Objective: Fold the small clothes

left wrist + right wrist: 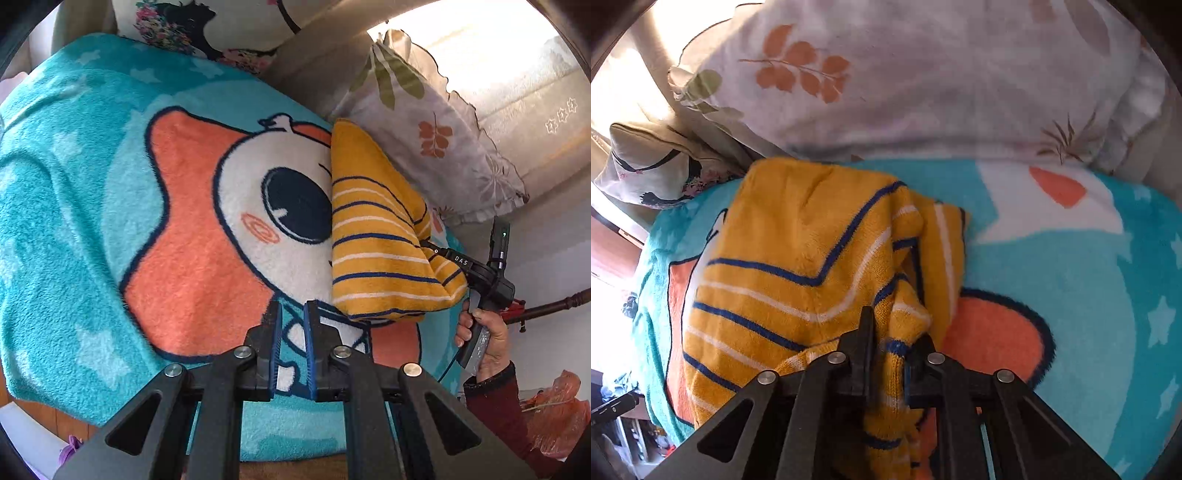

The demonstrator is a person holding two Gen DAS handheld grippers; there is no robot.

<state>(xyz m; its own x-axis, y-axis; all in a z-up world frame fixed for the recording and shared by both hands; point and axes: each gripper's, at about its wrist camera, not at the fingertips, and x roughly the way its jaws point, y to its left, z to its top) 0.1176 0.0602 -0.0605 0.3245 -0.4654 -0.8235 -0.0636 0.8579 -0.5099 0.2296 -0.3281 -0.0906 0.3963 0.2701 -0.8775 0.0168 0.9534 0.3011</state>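
A small yellow garment [373, 236] with blue and white stripes lies folded on a teal cartoon blanket [74, 221]. My left gripper [293, 314] hovers over the blanket just left of the garment's near corner, its jaws a narrow gap apart with nothing between them. My right gripper [890, 332] is shut on a bunched edge of the yellow garment [798, 251]. It also shows in the left wrist view [439, 254] at the garment's right side, held by a hand.
A floral pillow [424, 129] lies right behind the garment, also filling the top of the right wrist view [923, 74]. A second printed cushion [192, 22] is at the back. An orange plastic bag [554, 413] sits at the right.
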